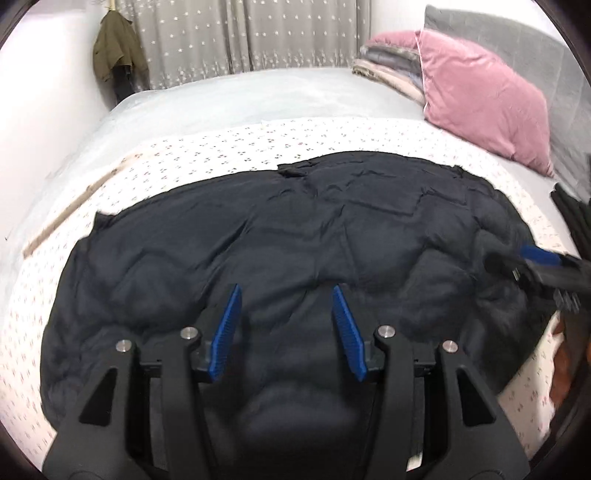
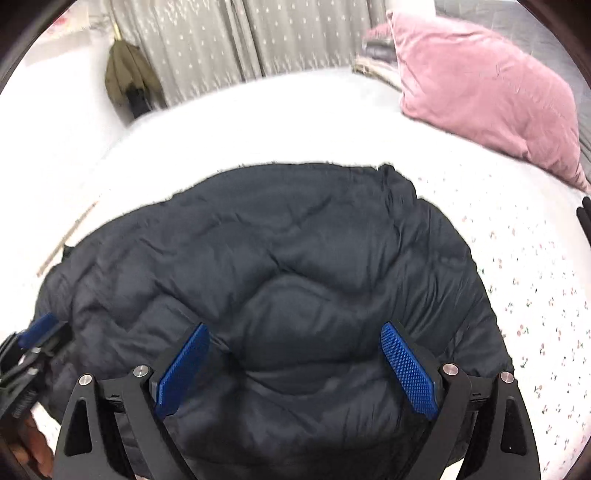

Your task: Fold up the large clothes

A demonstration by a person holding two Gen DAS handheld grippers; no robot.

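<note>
A large dark navy padded jacket (image 1: 280, 229) lies spread flat on the bed; it also fills the right wrist view (image 2: 295, 258). My left gripper (image 1: 288, 295) is open, its blue pads (image 1: 225, 332) hovering just above the jacket's near part, holding nothing. My right gripper (image 2: 295, 332) is open too, above the jacket's right side, with puffy fabric bulging between its jaws but not clamped. The right gripper shows at the right edge of the left wrist view (image 1: 539, 258), and the left gripper at the left edge of the right wrist view (image 2: 33, 332).
The jacket lies on a white floral sheet (image 1: 258, 147) over a pale bed (image 1: 221, 96). A pink pillow (image 1: 480, 92) and folded blankets (image 1: 384, 70) sit at the far right. An olive jacket (image 1: 114, 48) hangs by the grey curtain (image 1: 240, 33).
</note>
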